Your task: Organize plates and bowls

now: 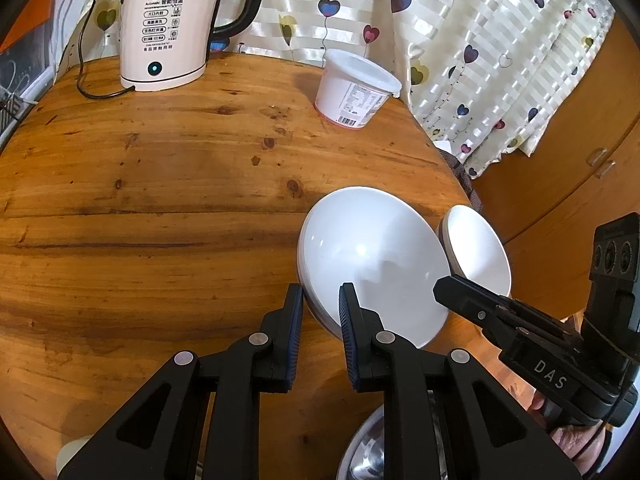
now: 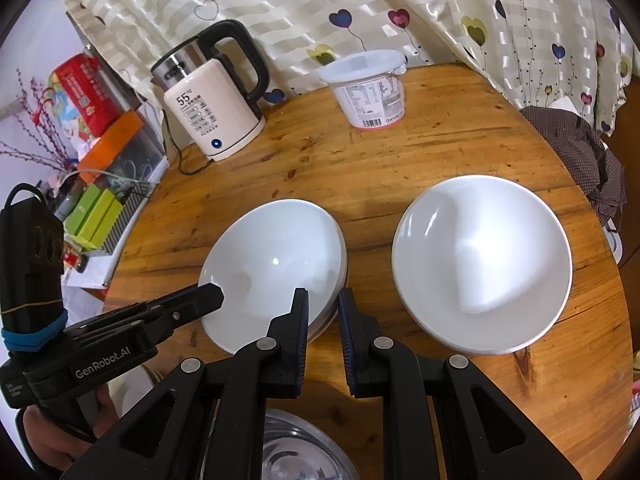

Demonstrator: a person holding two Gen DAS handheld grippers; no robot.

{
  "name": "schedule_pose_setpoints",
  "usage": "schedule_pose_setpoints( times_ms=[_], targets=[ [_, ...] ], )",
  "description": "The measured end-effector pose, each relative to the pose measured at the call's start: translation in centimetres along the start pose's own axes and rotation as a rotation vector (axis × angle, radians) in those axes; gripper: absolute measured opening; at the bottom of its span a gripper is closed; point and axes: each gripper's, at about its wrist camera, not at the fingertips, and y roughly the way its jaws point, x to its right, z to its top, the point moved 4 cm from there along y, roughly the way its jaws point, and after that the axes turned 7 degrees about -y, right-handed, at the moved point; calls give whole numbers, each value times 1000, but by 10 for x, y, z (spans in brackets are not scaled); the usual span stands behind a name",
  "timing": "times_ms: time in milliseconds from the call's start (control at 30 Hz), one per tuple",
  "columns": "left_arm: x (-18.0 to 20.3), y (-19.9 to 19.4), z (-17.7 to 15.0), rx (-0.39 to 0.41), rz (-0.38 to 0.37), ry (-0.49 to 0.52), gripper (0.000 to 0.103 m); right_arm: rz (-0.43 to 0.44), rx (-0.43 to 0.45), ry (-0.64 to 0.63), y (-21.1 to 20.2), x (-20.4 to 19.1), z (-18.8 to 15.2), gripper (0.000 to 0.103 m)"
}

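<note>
A: What lies on the tabletop (image 2: 400, 168) now?

B: In the right wrist view there are two white bowls. One bowl, the left bowl (image 2: 276, 268), sits in the lower middle of the frame. The other, the right bowl (image 2: 480, 264), is at the right of the frame, beside the first but apart from it. Under the rim of each one I see a second edge, so maybe each is a stack, but I cannot tell for sure.

A: And the grippers?

B: The right gripper (image 2: 323, 308) has its jaws apart with a narrow gap. The near right edge of the left bowl is in front of this gap, between the two pads, but I cannot tell if the pads touch it. The left gripper (image 1: 320, 304) has its jaws apart too, and the near left rim of the same bowl (image 1: 372, 260) stands between its fingertips. Contact I cannot confirm there either.

A: Is each gripper seen by the other camera?

B: Yes. The left gripper (image 2: 212, 296) enters the right wrist view from the lower left, its tip at the left rim of the bowl. The right gripper (image 1: 444, 286) comes from the lower right in the left wrist view.

A: What else?

B: A cream electric kettle (image 2: 212, 112) at the upper left, a white plastic tub (image 2: 368, 88) with a lid at the upper middle, and a metal bowl (image 2: 300, 452) at the bottom edge, under the right gripper. A curtain with hearts (image 2: 440, 8) hangs behind.
</note>
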Motion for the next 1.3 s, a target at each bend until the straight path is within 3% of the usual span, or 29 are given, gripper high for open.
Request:
schedule_pose_setpoints(
  times_ms=[1300],
  targets=[
    [22, -75, -49, 57, -16, 51, 19, -10, 79, -31, -83, -40, -36, 15]
  ],
)
